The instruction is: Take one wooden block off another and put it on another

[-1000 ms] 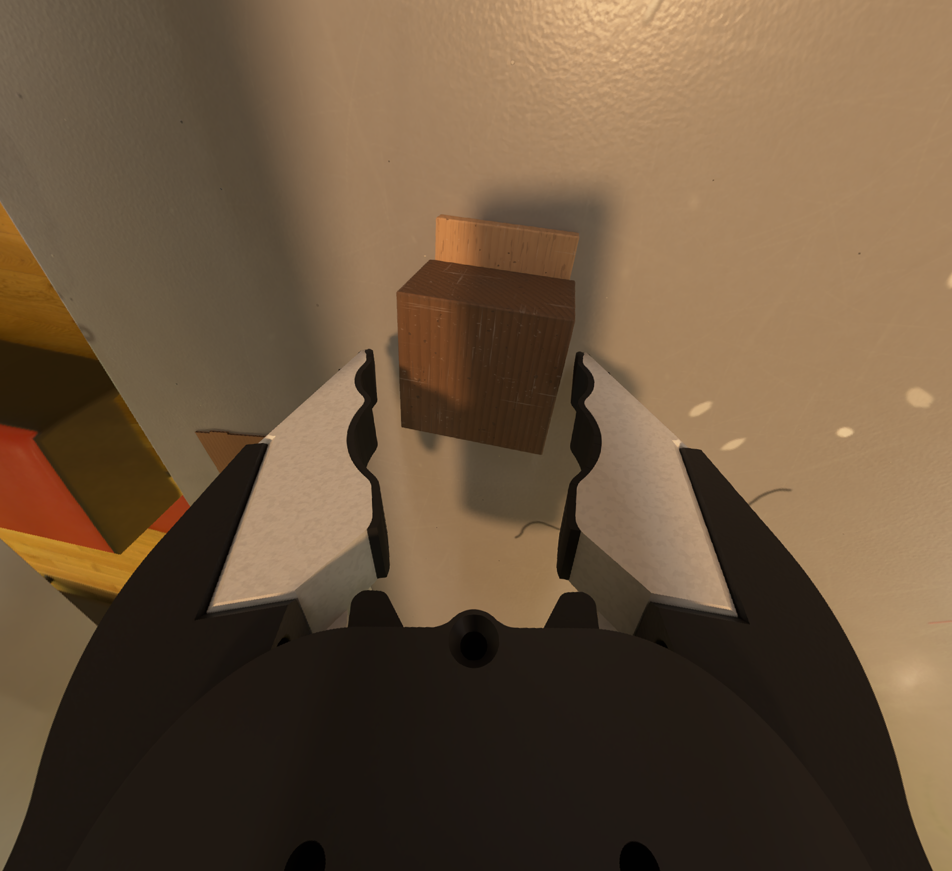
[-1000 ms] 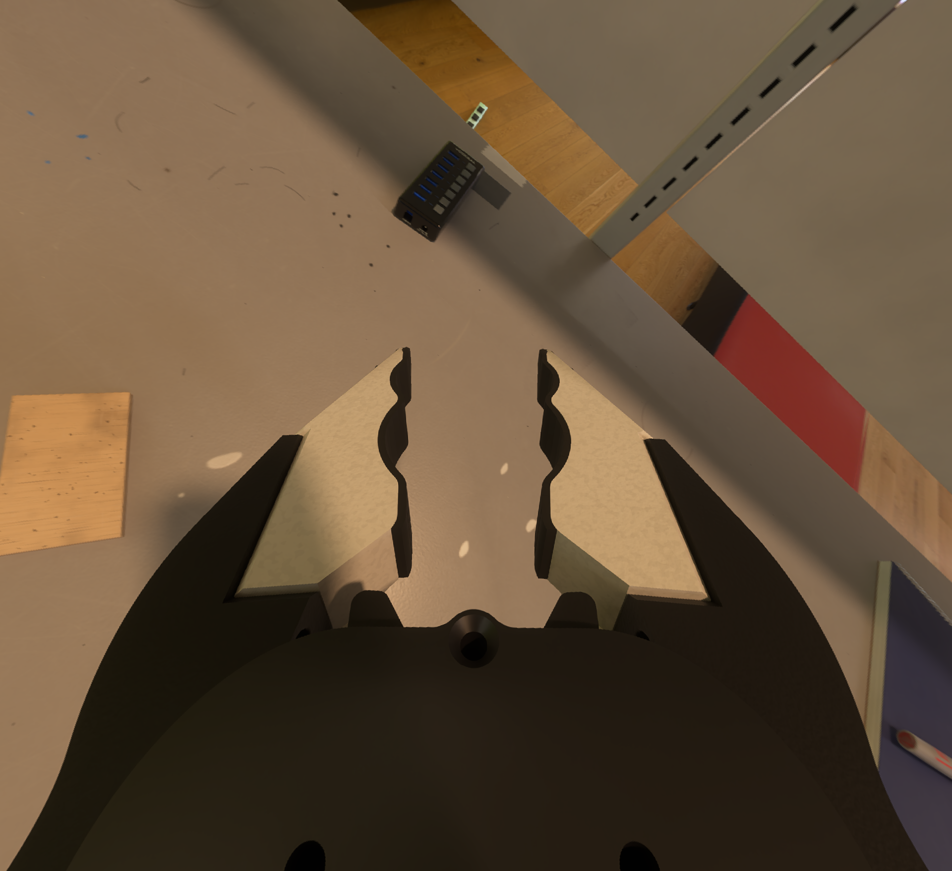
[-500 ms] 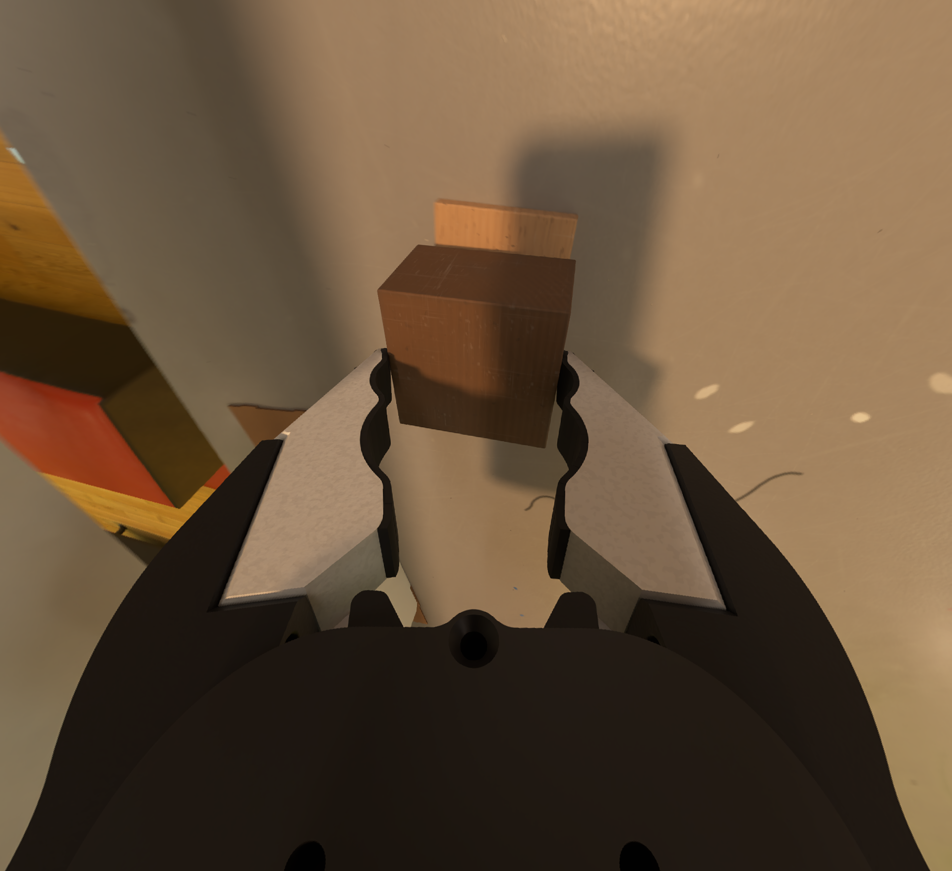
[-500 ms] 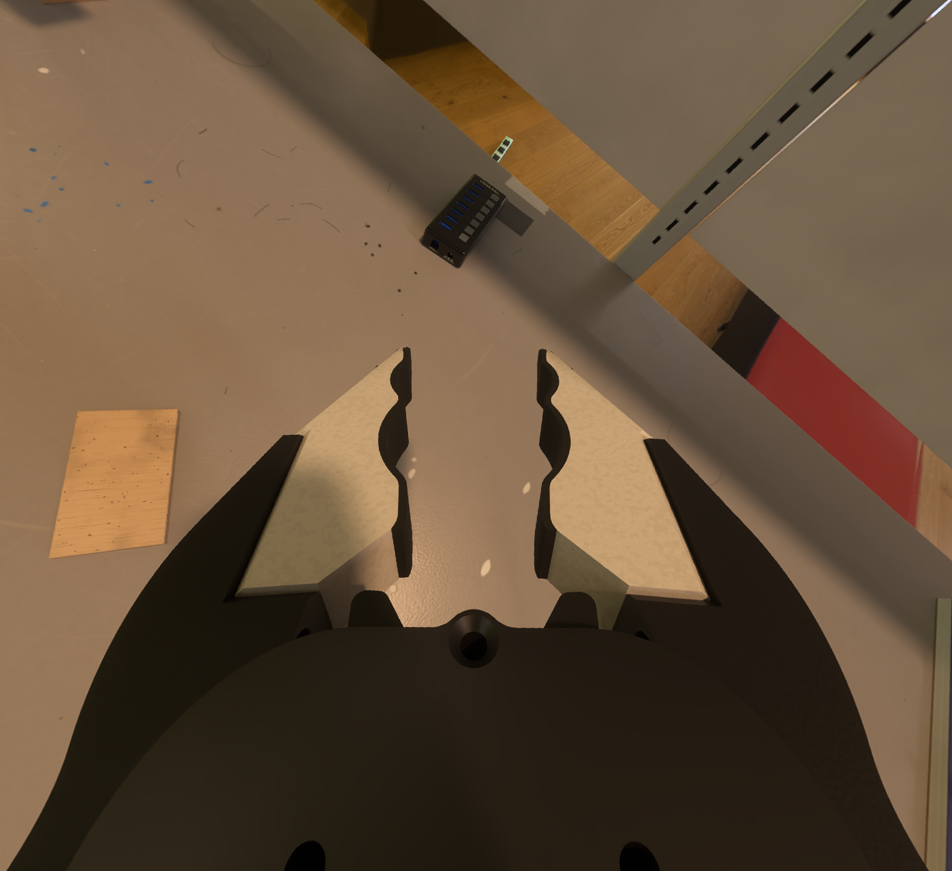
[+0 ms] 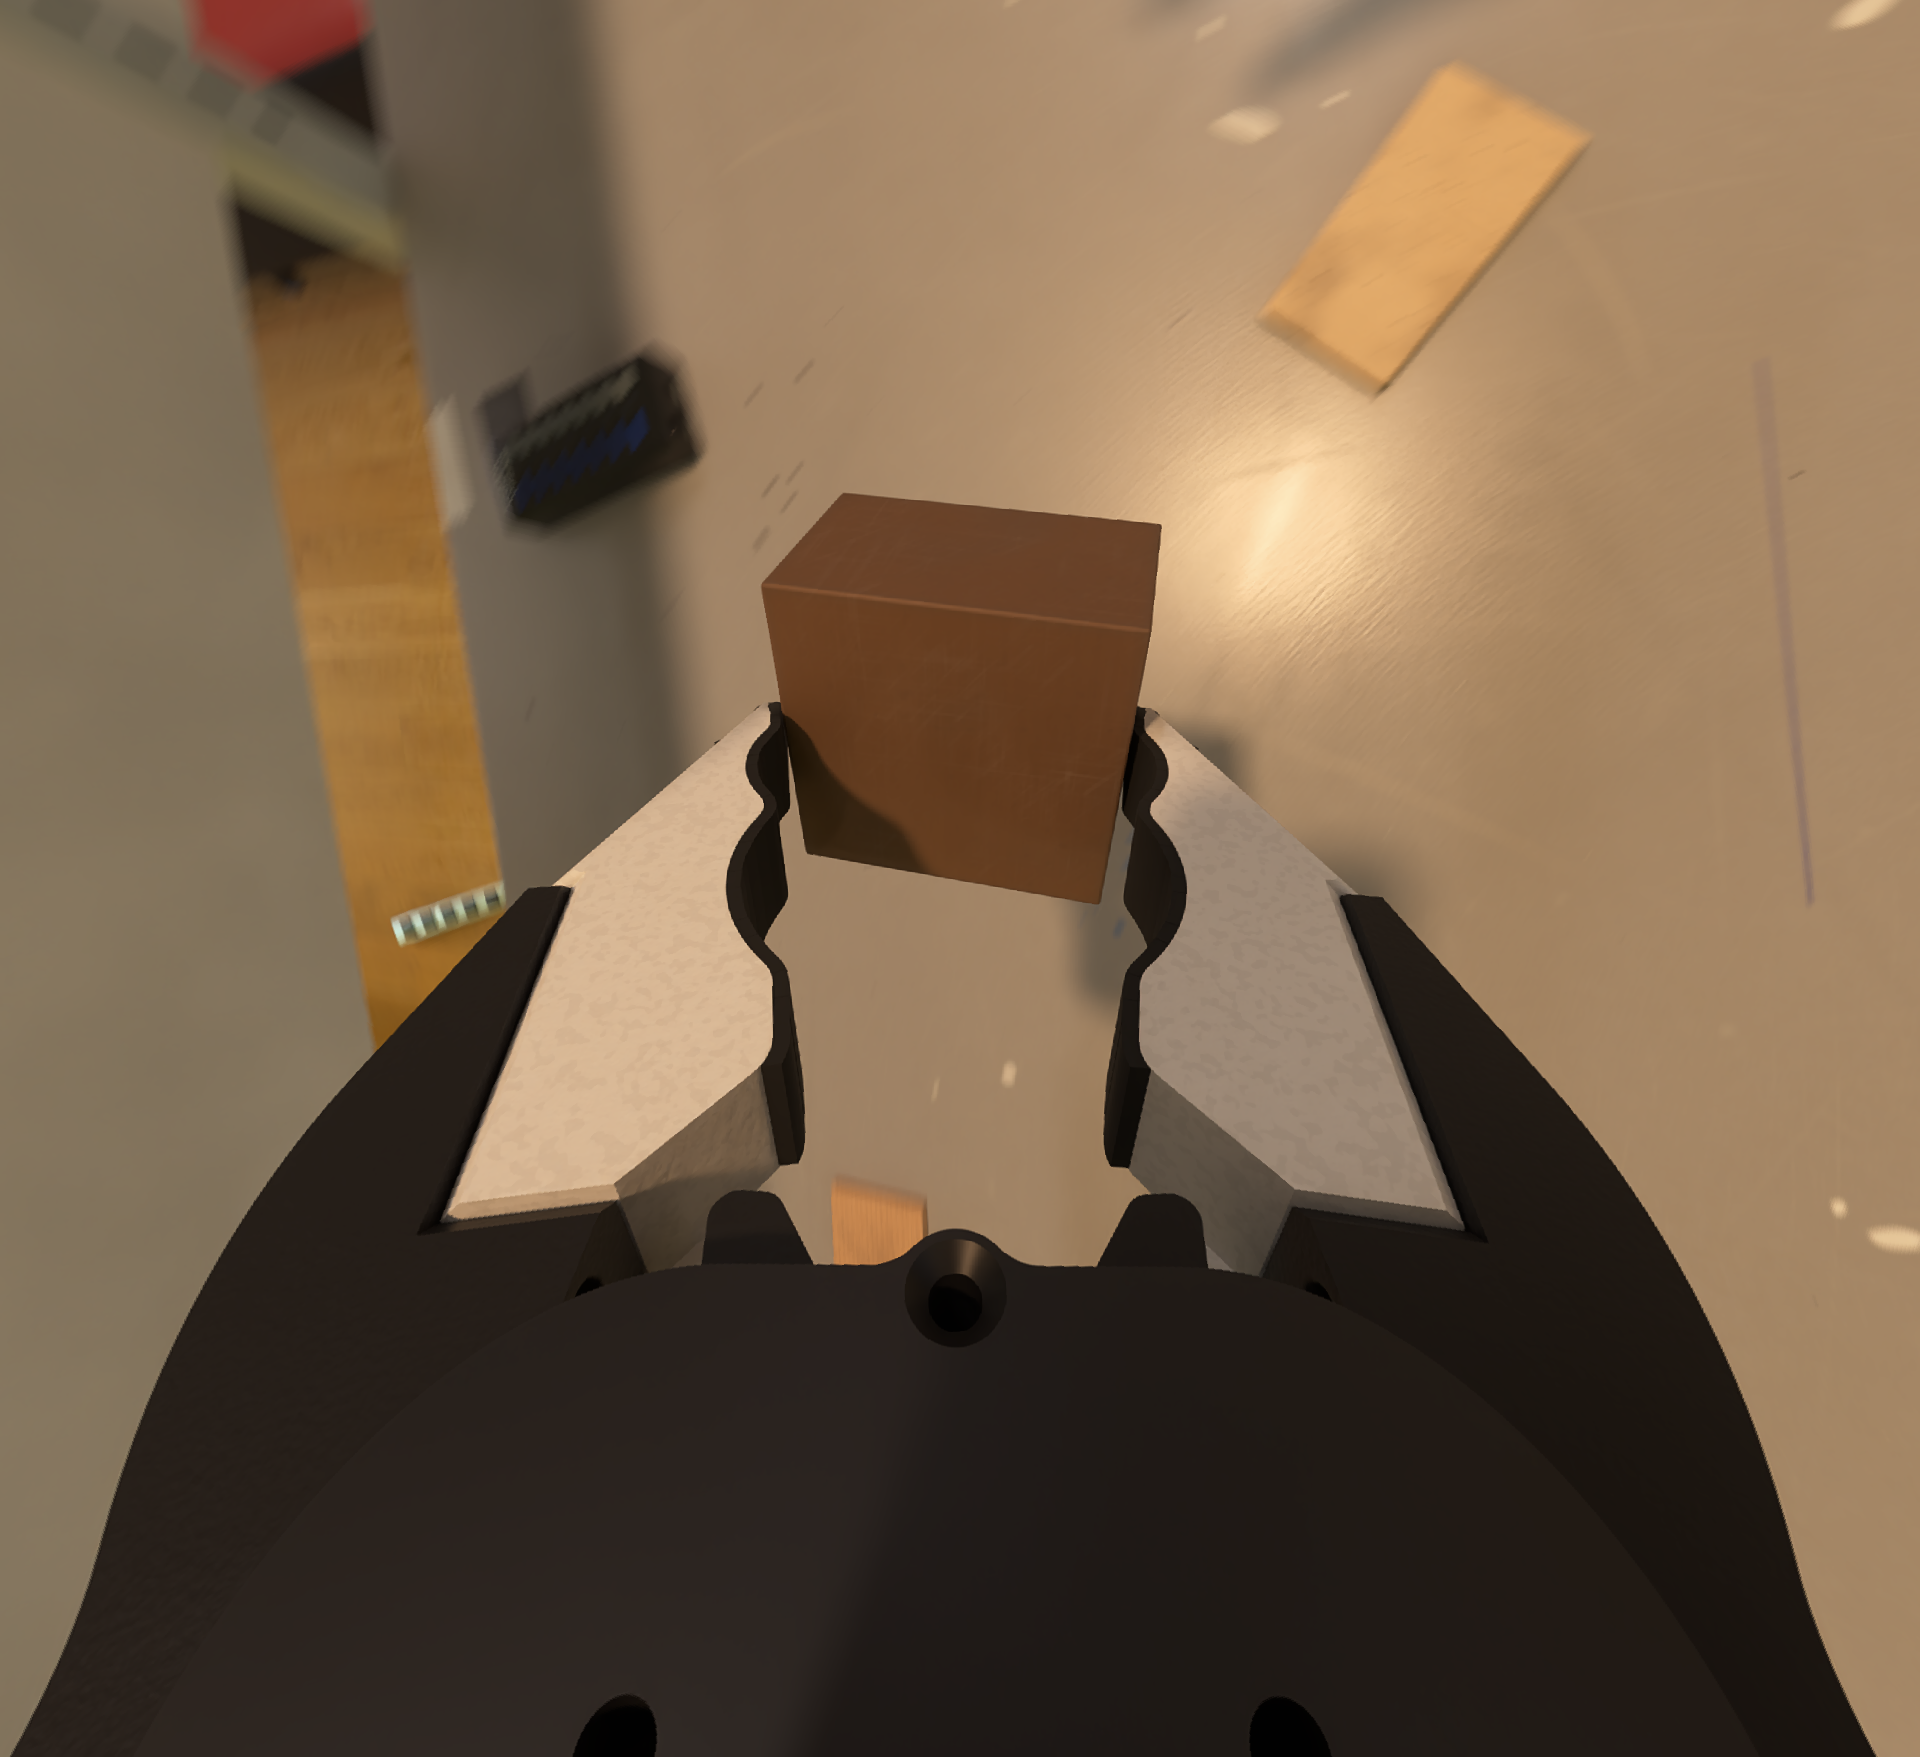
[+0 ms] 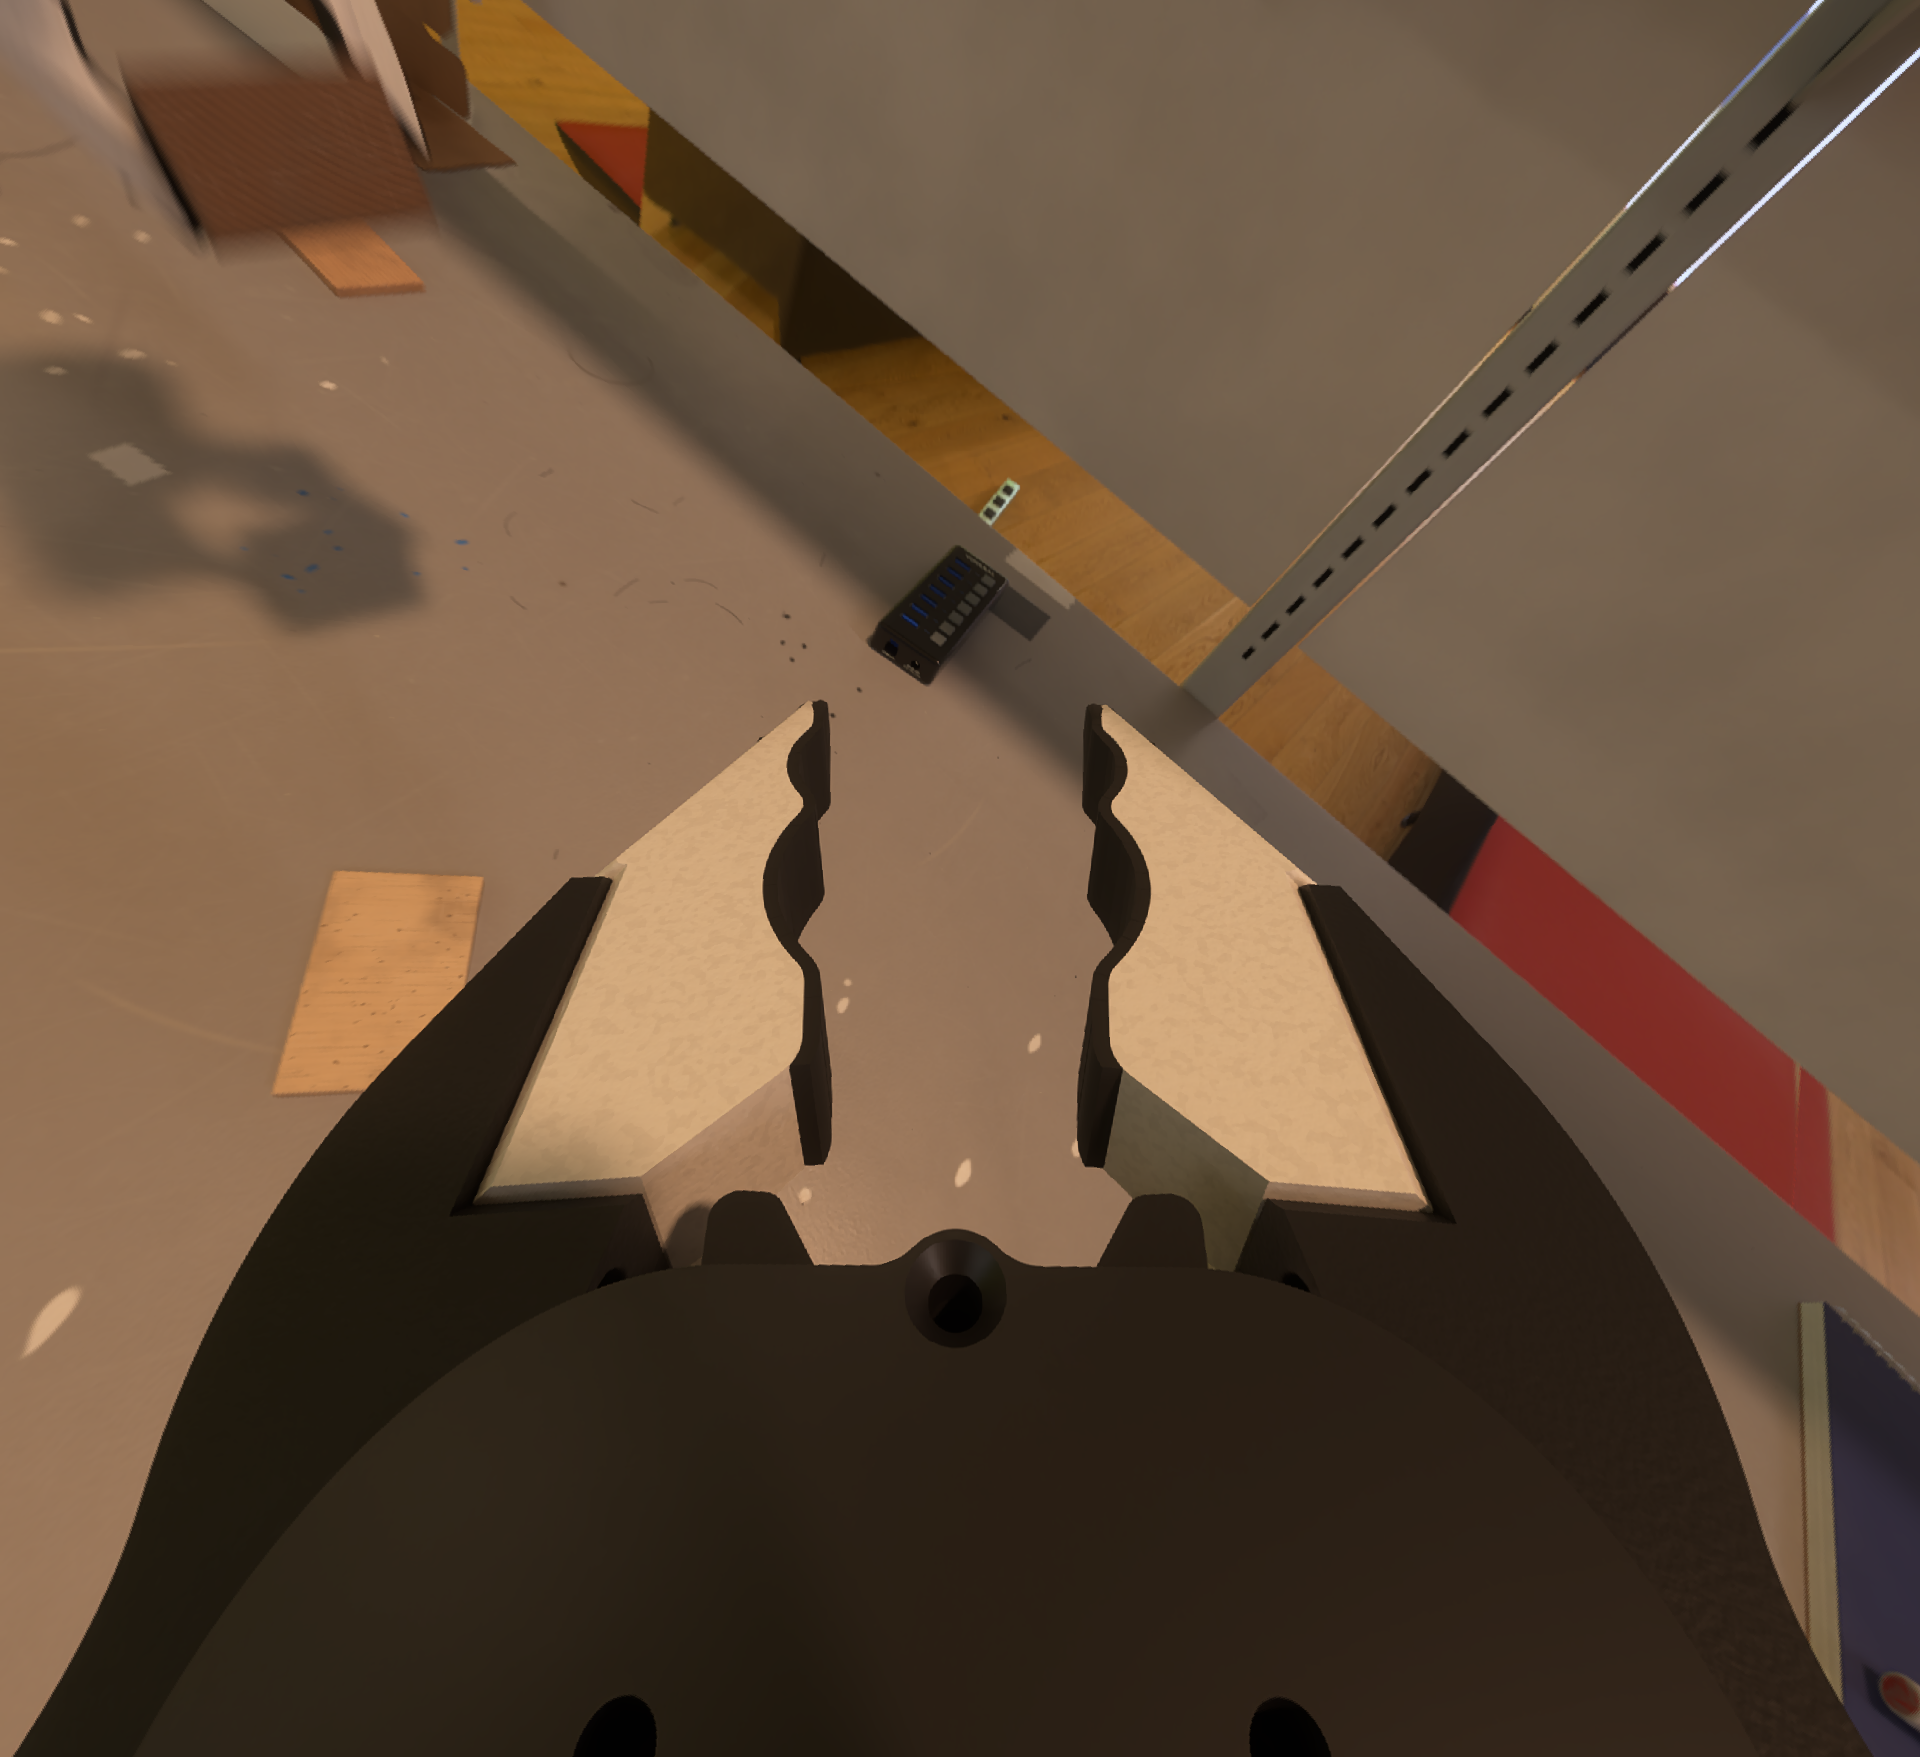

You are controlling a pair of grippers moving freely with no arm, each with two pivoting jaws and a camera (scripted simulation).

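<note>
My left gripper (image 5: 956,720) is shut on a dark brown wooden cube (image 5: 956,699) and holds it in the air above the table. A flat light wooden block (image 5: 1423,221) lies ahead to the right. A sliver of a thin orange-brown block (image 5: 878,1229) shows under the jaws. My right gripper (image 6: 956,720) is open and empty above the table. In the right wrist view the same light flat block (image 6: 379,980) lies to its left. At the far top left the cube (image 6: 281,149) shows blurred above the thin orange-brown block (image 6: 358,261).
A small black device with blue lights (image 6: 940,611) sits by the table's far edge (image 6: 1195,741); it also shows in the left wrist view (image 5: 592,440). Beyond the edge are wooden floor and a slotted metal rail (image 6: 1558,336). A dark blue pad (image 6: 1870,1499) lies at the right.
My left gripper shut on the dark cube, lifted it off the thin block and swung toward the light flat block. My right gripper drew back and stayed open.
</note>
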